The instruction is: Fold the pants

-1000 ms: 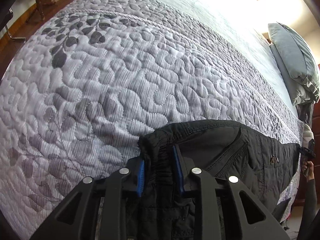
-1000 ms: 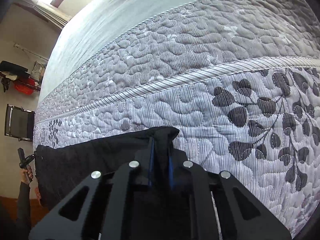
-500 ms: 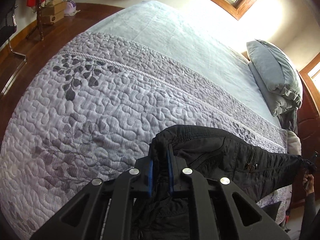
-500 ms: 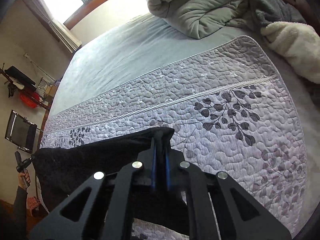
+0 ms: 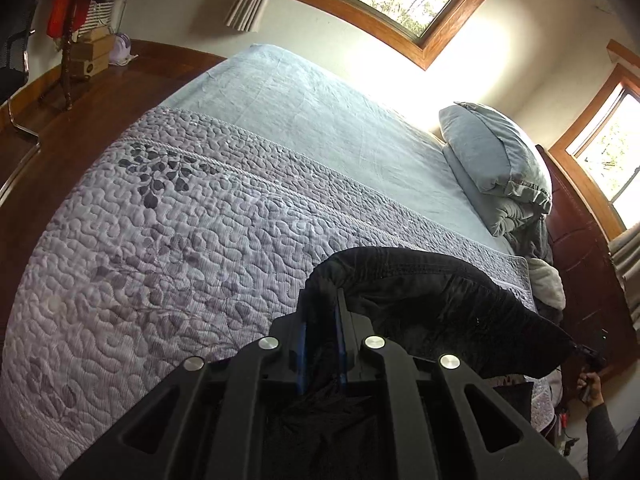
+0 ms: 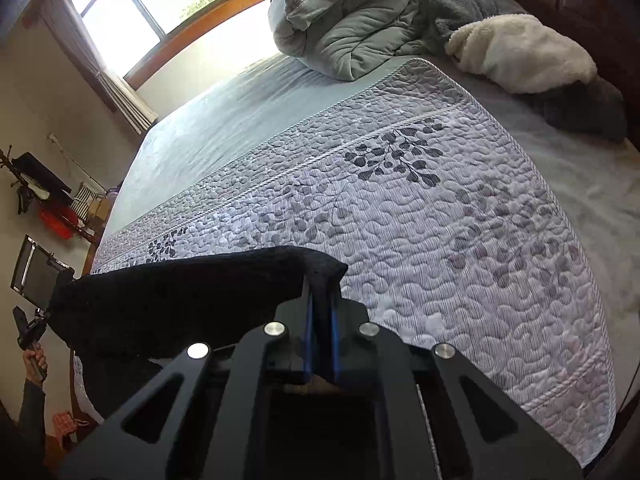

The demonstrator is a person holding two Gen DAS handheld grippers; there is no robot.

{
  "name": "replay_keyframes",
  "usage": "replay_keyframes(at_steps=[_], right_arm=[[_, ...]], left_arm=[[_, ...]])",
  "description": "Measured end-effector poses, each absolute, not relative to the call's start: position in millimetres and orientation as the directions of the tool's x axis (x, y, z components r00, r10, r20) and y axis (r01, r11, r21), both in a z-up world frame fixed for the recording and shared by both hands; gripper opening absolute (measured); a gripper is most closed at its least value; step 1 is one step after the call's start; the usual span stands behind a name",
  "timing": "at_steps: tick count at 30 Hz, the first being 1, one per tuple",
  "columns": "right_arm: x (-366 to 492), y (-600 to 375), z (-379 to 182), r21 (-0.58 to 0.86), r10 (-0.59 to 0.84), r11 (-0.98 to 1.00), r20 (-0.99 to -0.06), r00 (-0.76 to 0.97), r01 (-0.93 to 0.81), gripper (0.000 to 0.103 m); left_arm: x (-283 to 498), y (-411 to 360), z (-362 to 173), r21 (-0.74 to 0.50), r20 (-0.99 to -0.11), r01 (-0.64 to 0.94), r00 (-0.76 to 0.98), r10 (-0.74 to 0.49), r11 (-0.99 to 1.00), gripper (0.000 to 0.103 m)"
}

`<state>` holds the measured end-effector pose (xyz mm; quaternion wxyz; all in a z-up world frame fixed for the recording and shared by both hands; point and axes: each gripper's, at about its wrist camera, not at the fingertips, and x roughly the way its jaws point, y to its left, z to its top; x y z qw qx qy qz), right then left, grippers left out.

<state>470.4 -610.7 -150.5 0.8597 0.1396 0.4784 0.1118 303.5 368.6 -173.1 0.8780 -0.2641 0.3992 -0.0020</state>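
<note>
Black pants (image 5: 432, 300) hang stretched in the air between the two grippers, above the quilted bed. My left gripper (image 5: 320, 300) is shut on one end of the pants, the gathered waistband corner. My right gripper (image 6: 320, 284) is shut on the other end of the pants (image 6: 180, 292). Each view shows the opposite gripper small at the far end of the taut cloth: the right one (image 5: 592, 356) and the left one (image 6: 32, 328). The lower part of the pants hangs behind the gripper bodies, hidden.
A grey quilt with leaf print (image 5: 160, 248) covers the near part of the bed (image 6: 248, 120). Pillows (image 5: 492, 152) and a bunched comforter (image 6: 352, 28) with a white fleece (image 6: 520, 52) lie at the headboard end. Wooden floor (image 5: 80, 96), a chair and clothes rack stand beyond.
Both grippers have lifted the pants off the quilt and risen well above the bed. The left jaws closed tighter on the waistband.
</note>
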Motion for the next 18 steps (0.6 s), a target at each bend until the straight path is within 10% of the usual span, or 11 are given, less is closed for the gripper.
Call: replay_keyframes(at_steps=[18], right_arm=[[301, -622, -192, 0.34, 0.241, 0.937, -0.799, 0.551, 0.082, 0.009]], left_arm=[[180, 359, -210, -0.461, -0.714, -0.195, 0.661, -0.231, 0.866, 0.012]])
